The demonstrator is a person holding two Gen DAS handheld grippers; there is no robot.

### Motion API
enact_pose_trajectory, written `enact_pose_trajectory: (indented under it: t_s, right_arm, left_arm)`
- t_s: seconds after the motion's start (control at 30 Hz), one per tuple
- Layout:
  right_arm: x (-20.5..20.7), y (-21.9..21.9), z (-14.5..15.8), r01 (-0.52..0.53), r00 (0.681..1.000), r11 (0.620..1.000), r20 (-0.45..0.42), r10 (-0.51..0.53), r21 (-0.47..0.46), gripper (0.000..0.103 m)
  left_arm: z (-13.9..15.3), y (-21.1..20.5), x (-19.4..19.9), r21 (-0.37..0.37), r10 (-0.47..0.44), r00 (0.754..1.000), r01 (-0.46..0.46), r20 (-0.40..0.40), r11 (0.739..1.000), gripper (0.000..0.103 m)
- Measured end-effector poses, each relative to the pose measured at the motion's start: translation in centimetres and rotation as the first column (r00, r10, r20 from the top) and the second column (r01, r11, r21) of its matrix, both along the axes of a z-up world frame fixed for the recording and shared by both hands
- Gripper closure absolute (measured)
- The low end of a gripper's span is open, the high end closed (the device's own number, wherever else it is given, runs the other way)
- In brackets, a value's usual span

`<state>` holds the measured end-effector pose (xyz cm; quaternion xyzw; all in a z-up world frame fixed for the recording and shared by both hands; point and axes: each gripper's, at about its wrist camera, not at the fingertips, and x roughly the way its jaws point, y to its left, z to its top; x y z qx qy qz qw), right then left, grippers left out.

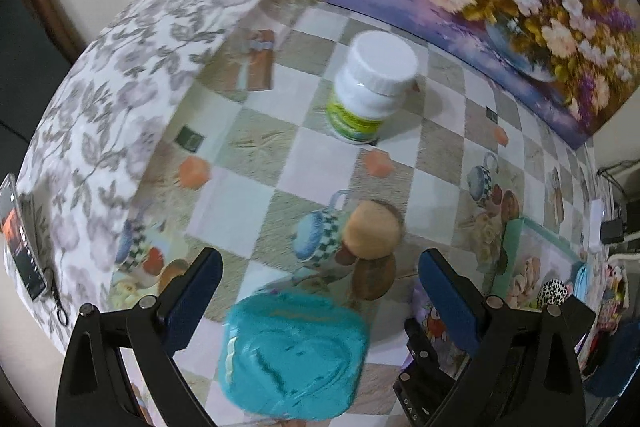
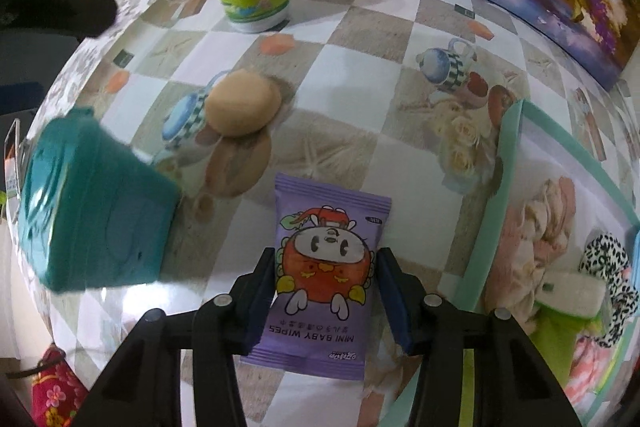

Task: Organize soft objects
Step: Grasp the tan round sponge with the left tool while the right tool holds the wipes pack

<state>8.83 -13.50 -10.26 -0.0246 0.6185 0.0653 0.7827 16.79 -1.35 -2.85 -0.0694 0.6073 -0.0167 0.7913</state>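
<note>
A: Right gripper (image 2: 326,297) fingers clamped on the baby wipes pack (image 2: 326,267), lower centre of its view. Pack's long axis runs along the fingers, so they pinch the narrow width.

B: Left gripper (image 1: 320,291)?

A: Fingers wide open over the teal sponge (image 1: 294,353), nothing gripped. Only the right view shows the mint tray (image 2: 508,163) holding the leopard scrunchie (image 2: 612,259) clearly, probably the drop spot.
</note>
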Motion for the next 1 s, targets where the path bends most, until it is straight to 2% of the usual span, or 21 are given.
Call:
enact_pose_trajectory:
  t_s: [0.27, 0.57, 0.73, 0.8, 1.0]
  right_arm:
    - [2.8, -1.1, 0.5, 0.038, 0.999, 0.999, 0.001, -0.038, 0.023, 0.051]
    - [4.6, -2.9, 0.2, 0.053, 0.998, 0.998, 0.016, -0.054, 0.02, 0.051]
    - [5.5, -3.4, 0.1, 0.058, 0.998, 0.998, 0.033, -0.058, 0.012, 0.051]
    - [5.5, -3.8, 0.2, 0.075, 0.996, 0.997, 0.037, -0.077, 0.032, 0.052]
    - [5.4, -6.7, 1.1, 0.183, 0.982, 0.979, 0.036, -0.187, 0.088, 0.052]
  left_arm:
    - [-1.3, -3.2, 1.9, 0.011, -0.04, 0.999, 0.041, -0.024, 0.999, 0.005]
    - [-2.2, -2.1, 2.6, 0.014, 0.045, 0.999, -0.045, -0.01, 0.999, 0.005]
    - [-3.0, -2.3, 2.9, 0.018, 0.04, 0.999, -0.039, -0.017, 0.999, 0.006]
    - [-3.4, -2.6, 2.9, 0.014, 0.023, 0.999, -0.023, -0.03, 1.0, 0.012]
    - [-4.1, -4.0, 3.2, 0.03, -0.017, 0.999, 0.018, -0.048, 0.999, 0.012]
